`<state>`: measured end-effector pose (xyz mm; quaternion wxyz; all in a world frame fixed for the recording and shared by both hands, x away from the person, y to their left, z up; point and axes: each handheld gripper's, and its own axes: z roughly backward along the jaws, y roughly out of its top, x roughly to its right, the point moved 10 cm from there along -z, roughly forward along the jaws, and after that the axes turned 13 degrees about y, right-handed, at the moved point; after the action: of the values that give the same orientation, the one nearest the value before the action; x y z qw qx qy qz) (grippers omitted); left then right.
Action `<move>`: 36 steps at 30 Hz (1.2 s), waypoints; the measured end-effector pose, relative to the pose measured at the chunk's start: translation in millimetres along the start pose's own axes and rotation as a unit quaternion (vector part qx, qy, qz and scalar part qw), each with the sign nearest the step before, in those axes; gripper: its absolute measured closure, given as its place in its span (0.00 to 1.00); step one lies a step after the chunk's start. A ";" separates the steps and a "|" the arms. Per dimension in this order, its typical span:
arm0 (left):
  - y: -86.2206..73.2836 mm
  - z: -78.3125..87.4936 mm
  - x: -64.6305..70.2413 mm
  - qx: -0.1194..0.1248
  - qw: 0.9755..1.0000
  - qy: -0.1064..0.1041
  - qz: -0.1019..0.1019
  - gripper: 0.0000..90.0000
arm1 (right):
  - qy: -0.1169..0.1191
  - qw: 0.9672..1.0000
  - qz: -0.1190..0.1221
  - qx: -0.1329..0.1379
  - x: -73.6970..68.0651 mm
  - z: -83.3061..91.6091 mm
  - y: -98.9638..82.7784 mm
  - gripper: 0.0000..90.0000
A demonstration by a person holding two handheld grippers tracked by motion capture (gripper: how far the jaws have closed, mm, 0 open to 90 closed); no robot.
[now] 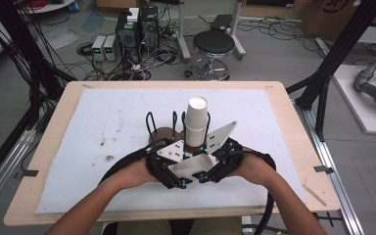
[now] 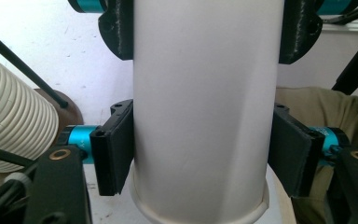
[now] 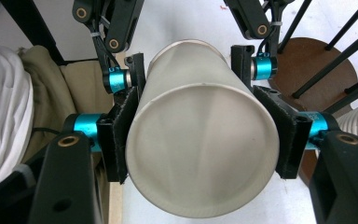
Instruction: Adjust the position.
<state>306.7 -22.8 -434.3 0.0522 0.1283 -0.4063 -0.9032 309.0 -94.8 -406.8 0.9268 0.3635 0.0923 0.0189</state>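
A wooden table carries a white mat bearing a round brown stand.

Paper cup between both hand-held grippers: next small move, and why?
Probably draw the two apart along the cup's axis to separate nested cups. The left hand-held gripper and right hand-held gripper both clamp the white paper cup, lying level near the cup stack on the wire rack.

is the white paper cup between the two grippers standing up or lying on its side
On its side: the paper cup lies level, left gripper and right gripper clamping opposite ends.
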 end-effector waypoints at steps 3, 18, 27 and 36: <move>2.4 0.3 0.8 0.017 1.000 -0.001 0.015 0.27 | 0.004 1.000 -0.003 0.000 -1.7 0.1 -0.8 0.40; -4.5 12.8 -3.1 0.089 0.994 0.008 0.069 0.21 | 0.000 0.999 -0.021 0.034 0.9 7.0 -11.5 0.40; -8.0 20.8 -4.7 0.139 0.985 0.018 0.103 0.21 | -0.008 0.995 -0.026 0.098 0.3 11.4 -16.9 0.40; -11.2 28.5 -7.1 0.200 0.970 0.023 0.135 0.20 | -0.007 0.985 -0.039 0.170 -2.9 12.7 -24.6 0.40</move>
<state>305.8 6.5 -423.2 0.1564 0.1011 -0.5909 -0.7849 307.7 -121.7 -414.0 0.8524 0.5117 0.1015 -0.0355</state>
